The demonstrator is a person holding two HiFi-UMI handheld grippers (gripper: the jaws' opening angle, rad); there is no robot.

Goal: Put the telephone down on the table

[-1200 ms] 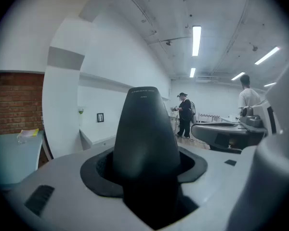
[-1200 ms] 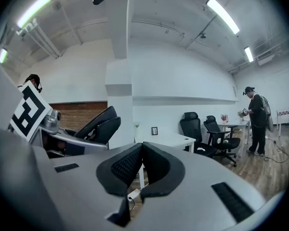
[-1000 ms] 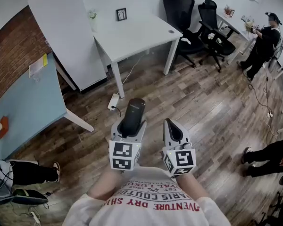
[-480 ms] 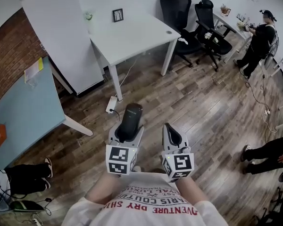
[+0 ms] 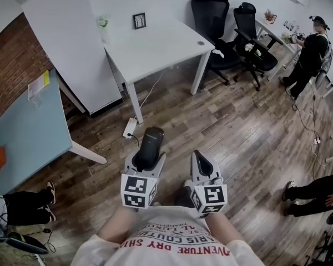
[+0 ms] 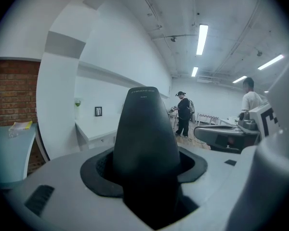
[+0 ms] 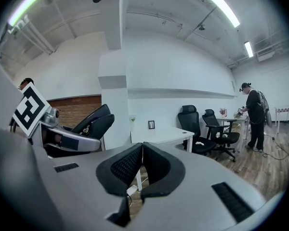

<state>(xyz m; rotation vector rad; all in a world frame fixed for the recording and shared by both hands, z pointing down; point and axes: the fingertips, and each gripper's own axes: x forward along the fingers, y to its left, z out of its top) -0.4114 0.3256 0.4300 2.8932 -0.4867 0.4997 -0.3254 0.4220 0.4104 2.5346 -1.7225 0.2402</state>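
Note:
The telephone is a black handset, and my left gripper is shut on its lower part, so it sticks out forward over the wooden floor. In the left gripper view the telephone stands between the black pads and fills the middle. My right gripper hangs beside it at the same height, shut with nothing in it; its pads meet in the right gripper view. The white table stands ahead, well beyond both grippers.
A picture frame and a small plant stand on the white table. A blue table is at the left. Black office chairs stand at the back right, a power strip lies on the floor, and people are at the right.
Both grippers have slid down in the head view, closer to the person's body, the telephone still in the left one. The jaws look the same.

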